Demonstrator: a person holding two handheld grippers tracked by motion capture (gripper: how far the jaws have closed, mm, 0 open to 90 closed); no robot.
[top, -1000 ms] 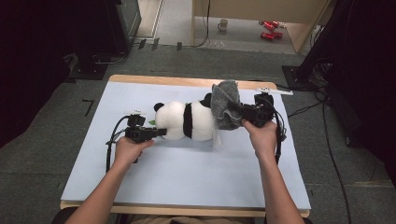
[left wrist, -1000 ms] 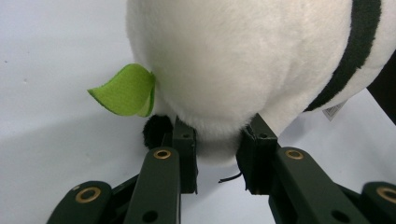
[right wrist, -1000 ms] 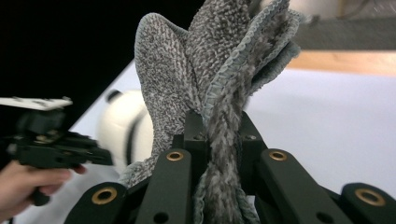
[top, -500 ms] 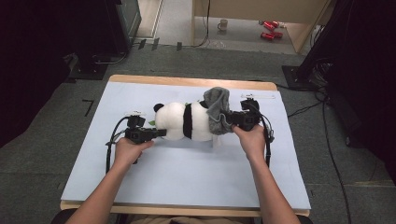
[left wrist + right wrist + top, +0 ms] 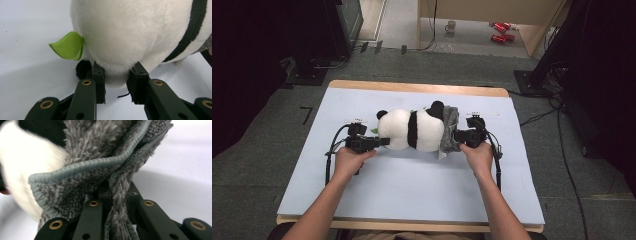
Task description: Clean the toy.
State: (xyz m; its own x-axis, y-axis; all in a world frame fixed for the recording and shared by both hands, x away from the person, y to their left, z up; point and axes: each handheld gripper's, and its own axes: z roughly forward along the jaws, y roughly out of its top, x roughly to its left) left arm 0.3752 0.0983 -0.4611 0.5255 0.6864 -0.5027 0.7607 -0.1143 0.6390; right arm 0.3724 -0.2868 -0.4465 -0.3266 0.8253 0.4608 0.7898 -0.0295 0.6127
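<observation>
Fingers of my left gripper (image 5: 117, 82) pinch the panda (image 5: 412, 129) while my right gripper (image 5: 117, 195) clamps the grey cloth (image 5: 449, 129) at the panda's far end; next I should wipe along it.

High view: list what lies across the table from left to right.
Left gripper → panda plush → grey cloth → right gripper.

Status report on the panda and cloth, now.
Left gripper clamped on panda. Right gripper shut on grey cloth, draped against panda's end. Nothing in the way.
</observation>
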